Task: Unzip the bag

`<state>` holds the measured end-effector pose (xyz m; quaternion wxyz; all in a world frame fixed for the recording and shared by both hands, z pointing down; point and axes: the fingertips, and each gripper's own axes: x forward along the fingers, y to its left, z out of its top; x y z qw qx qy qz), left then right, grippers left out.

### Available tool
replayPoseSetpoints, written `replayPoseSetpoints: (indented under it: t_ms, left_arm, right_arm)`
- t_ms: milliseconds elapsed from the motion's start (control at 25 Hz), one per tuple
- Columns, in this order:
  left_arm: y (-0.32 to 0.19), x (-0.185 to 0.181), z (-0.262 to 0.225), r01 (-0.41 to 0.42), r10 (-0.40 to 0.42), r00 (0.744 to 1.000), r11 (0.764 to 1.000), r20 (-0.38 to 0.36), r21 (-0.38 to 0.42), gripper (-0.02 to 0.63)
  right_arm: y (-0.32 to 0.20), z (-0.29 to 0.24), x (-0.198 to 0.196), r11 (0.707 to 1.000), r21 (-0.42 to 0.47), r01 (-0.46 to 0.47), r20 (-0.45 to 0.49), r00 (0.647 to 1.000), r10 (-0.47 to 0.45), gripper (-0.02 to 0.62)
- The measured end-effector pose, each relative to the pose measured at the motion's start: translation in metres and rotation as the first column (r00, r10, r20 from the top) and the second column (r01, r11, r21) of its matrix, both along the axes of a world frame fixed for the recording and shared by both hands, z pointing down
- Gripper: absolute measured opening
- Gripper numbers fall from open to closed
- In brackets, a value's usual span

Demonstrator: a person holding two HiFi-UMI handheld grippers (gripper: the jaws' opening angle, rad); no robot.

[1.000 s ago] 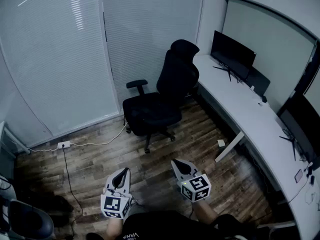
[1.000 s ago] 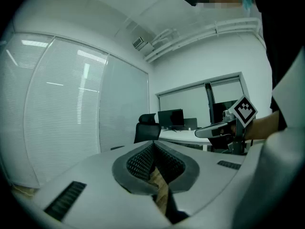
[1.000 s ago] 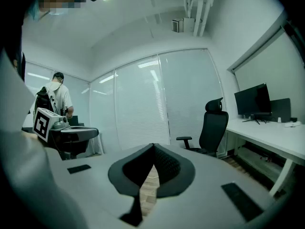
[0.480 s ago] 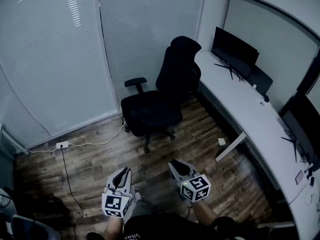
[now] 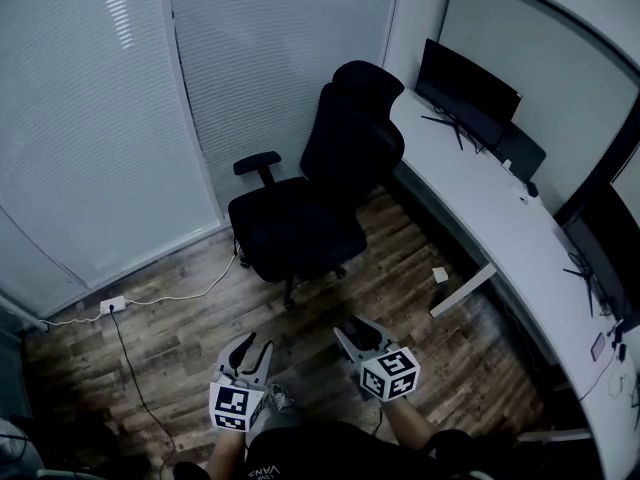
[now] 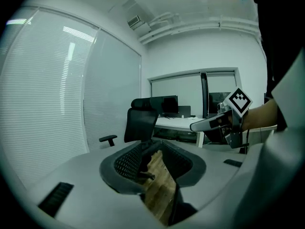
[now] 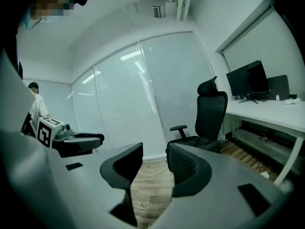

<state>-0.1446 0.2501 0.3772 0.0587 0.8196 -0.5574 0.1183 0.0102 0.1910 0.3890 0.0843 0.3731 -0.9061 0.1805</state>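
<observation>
Jaws just opened, left gripper (image 5: 251, 348) and right gripper (image 5: 351, 332) point forward.

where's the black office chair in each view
head view: chair in the centre of the picture
left gripper view: chair left of centre, just above the jaws
right gripper view: chair right of centre
shared landmark: white desk, right of the chair everywhere

Wood-plank floor (image 5: 420, 338), matt cloth chair (image 5: 300, 228), smooth desk (image 5: 480, 208).

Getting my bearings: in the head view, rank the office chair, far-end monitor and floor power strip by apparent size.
Largest to smallest:
1. office chair
2. far-end monitor
3. power strip
</observation>
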Motion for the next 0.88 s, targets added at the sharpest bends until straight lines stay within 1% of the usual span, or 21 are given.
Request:
replayPoseSetpoints:
  t_ms: [120, 280, 440, 560, 720, 800, 880]
  left_arm:
    - [-0.028, -0.019, 0.009, -0.033, 0.033, 0.999, 0.999, 0.0, -0.02, 0.139]
    - [-0.064, -0.043, 0.022, -0.076, 0.077, 0.997, 0.996, 0.009, -0.044, 0.159]
    - [-0.095, -0.061, 0.038, -0.142, 0.143, 0.99, 0.988, 0.017, -0.067, 0.173]
    - [-0.115, -0.068, 0.055, -0.2, 0.203, 0.979, 0.976, 0.026, -0.089, 0.189]
    - [-0.137, -0.073, 0.082, -0.264, 0.272, 0.96, 0.958, 0.065, -0.113, 0.202]
    - [-0.147, -0.071, 0.096, -0.286, 0.296, 0.952, 0.95, 0.077, -0.122, 0.213]
    - [-0.158, -0.067, 0.107, -0.294, 0.305, 0.949, 0.947, 0.074, -0.127, 0.221]
  right_arm:
    - [-0.025, 0.012, -0.018, 0.999, -0.028, -0.028, -0.01, 1.0, 0.027, 0.164]
    - [-0.053, 0.03, -0.038, 0.996, -0.065, -0.068, -0.02, 0.998, 0.067, 0.169]
    - [-0.079, 0.052, -0.057, 0.99, -0.098, -0.106, -0.04, 0.994, 0.102, 0.17]
    - [-0.096, 0.07, -0.068, 0.985, -0.114, -0.128, -0.059, 0.991, 0.122, 0.17]
    - [-0.121, 0.095, -0.079, 0.98, -0.122, -0.159, -0.043, 0.987, 0.155, 0.17]
    - [-0.135, 0.112, -0.081, 0.977, -0.14, -0.158, -0.039, 0.987, 0.154, 0.17]
    - [-0.152, 0.13, -0.081, 0.976, -0.154, -0.153, -0.044, 0.988, 0.148, 0.17]
